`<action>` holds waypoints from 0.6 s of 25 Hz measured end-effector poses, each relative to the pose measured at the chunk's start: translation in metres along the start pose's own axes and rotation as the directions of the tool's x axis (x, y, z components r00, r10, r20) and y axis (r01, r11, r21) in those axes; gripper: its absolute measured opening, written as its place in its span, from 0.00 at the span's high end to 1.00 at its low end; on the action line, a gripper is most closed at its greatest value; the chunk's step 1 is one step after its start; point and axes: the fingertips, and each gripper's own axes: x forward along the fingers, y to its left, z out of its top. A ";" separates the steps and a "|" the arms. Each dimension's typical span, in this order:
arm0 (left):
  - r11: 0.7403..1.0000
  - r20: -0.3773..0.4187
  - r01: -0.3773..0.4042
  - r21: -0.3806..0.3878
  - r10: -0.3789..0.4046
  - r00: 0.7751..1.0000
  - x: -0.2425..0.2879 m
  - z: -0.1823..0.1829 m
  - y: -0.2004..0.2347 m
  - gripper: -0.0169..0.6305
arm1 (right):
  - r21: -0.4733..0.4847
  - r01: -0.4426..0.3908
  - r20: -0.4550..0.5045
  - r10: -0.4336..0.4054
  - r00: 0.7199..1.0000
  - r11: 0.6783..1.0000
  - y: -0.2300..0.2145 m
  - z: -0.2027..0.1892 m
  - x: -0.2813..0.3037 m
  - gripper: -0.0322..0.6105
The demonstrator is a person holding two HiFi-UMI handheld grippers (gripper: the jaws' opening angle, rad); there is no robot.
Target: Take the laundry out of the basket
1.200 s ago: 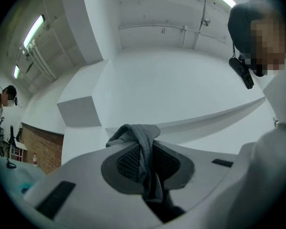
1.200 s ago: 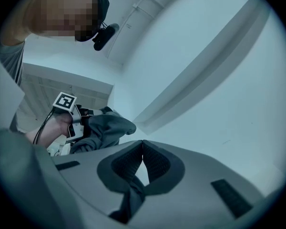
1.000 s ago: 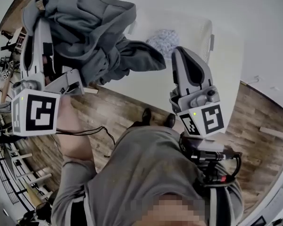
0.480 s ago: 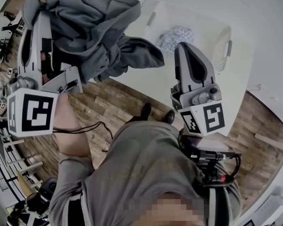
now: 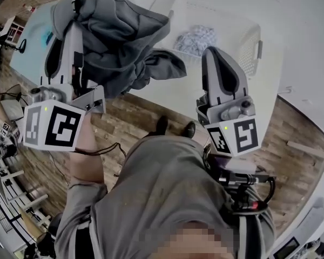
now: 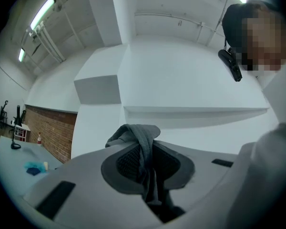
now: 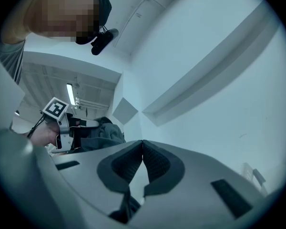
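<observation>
A grey garment hangs bunched over my left gripper, which is shut on a fold of it; the cloth hides the fingertips in the head view. In the left gripper view a strip of the garment is pinched between the pads and sticks out past the left gripper's tips. My right gripper is held up beside it, shut and empty, as the right gripper view confirms. Beyond it stands the white laundry basket with a blue-and-white patterned cloth inside.
The basket rests on a white table whose edge runs across in front of the person's shoes. A pale blue tabletop lies at the upper left. Wooden floor lies below.
My left gripper has come down and shifted to the right with the grey garment still in it. The right gripper has drifted slightly, still shut. More of the basket shows now.
</observation>
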 end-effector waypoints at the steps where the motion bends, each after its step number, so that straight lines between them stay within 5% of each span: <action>1: 1.000 -0.012 0.010 -0.007 -0.010 1.000 0.001 -0.008 0.001 0.89 | -0.008 0.010 -0.005 -0.010 1.000 1.000 0.000 -0.001 0.000 0.94; 15: 0.989 -0.167 0.143 -0.038 -0.148 0.975 0.016 -0.120 -0.003 0.89 | -0.096 0.078 -0.065 -0.084 0.994 0.992 0.006 -0.016 0.002 0.94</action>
